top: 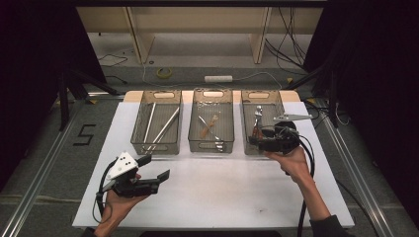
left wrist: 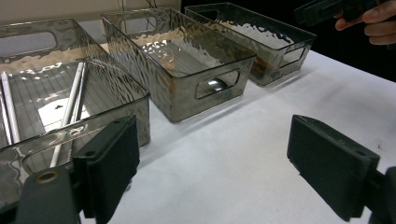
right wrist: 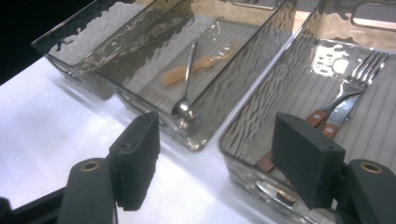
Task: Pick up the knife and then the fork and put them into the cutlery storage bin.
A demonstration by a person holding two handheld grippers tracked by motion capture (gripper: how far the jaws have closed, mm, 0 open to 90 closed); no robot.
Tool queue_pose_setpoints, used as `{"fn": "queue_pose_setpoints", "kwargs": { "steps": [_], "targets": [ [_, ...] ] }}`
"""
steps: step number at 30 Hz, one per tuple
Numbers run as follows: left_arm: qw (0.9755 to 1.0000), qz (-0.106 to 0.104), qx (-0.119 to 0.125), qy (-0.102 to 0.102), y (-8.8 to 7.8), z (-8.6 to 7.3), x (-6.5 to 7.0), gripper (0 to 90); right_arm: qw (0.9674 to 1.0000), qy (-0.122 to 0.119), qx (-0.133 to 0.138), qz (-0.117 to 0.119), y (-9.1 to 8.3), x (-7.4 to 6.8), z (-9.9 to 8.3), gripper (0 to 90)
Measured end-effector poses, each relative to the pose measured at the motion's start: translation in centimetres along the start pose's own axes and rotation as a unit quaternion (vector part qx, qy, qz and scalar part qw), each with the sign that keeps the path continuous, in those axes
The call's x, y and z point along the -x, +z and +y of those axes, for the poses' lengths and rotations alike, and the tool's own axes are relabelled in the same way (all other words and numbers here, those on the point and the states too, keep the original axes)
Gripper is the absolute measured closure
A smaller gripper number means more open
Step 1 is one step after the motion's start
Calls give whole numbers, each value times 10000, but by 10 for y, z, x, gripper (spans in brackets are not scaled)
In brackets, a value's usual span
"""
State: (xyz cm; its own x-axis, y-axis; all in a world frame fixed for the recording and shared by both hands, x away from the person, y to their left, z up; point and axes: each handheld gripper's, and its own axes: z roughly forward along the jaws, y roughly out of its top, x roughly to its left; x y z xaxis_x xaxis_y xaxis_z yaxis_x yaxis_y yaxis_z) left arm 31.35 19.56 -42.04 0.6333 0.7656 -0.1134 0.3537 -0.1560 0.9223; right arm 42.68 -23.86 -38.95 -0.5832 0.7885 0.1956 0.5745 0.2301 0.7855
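Observation:
Three smoked clear bins stand in a row on the white board (top: pixel 217 192). The left bin (top: pixel 139 118) holds long metal rods (top: pixel 165 127). A spoon (right wrist: pixel 187 74) and an amber utensil (right wrist: pixel 201 65) lie in the middle bin (top: pixel 211 149). In the right bin (top: pixel 245 118) are forks (right wrist: pixel 352 86) with wooden handles. My left gripper (top: pixel 155 168) is open and empty near the board's front left, its jaws (left wrist: pixel 215 168) facing the bins. My right gripper (top: pixel 256 140) hovers open at the right bin's near end. Its jaws (right wrist: pixel 219 158) straddle the bin's corner with nothing held.
The board's front half is bare white surface between my two hands. Metal rails run along both sides of the board. Beyond the bins, the floor carries cables, a yellow tape roll (top: pixel 164 72) and a white power strip (top: pixel 218 78). Wooden shelf legs stand at the back.

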Motion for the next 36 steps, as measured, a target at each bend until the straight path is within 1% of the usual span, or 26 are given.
{"fn": "queue_pose_setpoints", "kwargs": {
  "steps": [3, 8, 10, 12, 15, 17, 19, 26, 29, 34, 36],
  "targets": [
    [10000, 4, 6, -13, -1, 0, 0, 164, 9999, 1, 91, 133, -3, -6, -7, 334],
    [10000, 3, 8, 3, 0, 0, 1, 164, 9995, -174, 153, 205, -5, -16, -14, 317],
    [10000, 9, -8, -3, 0, 0, 1, 164, 9993, -191, 209, 253, -6, -19, -17, 316],
    [10000, 8, -10, 18, 0, 0, 1, 163, 9990, -271, 221, 280, -7, -21, -22, 314],
    [10000, 8, -6, 4, 1, 1, 1, 164, 9989, -305, 209, 299, -8, -24, -28, 309],
    [10000, -4, -17, 39, 1, 0, 2, 163, 9986, -303, 242, 359, -10, -25, -32, 309],
    [10000, 2, -27, 55, 0, 0, 2, 163, 9984, -348, 259, 353, -12, -28, -36, 309],
    [10000, -23, 15, -30, -2, -1, 0, 164, 9977, -362, 376, 430, -19, -35, -45, 304],
    [10000, -33, 13, -38, -2, -1, 0, 163, 9972, -414, 416, 461, -21, -38, -49, 294],
    [10000, -32, -2, -15, -2, -1, 0, 164, 9970, -426, 404, 509, -23, -42, -56, 287],
    [10000, -27, 15, -40, -2, -1, 0, 163, 9969, -433, 399, 530, -24, -43, -59, 287]
  ]
}}
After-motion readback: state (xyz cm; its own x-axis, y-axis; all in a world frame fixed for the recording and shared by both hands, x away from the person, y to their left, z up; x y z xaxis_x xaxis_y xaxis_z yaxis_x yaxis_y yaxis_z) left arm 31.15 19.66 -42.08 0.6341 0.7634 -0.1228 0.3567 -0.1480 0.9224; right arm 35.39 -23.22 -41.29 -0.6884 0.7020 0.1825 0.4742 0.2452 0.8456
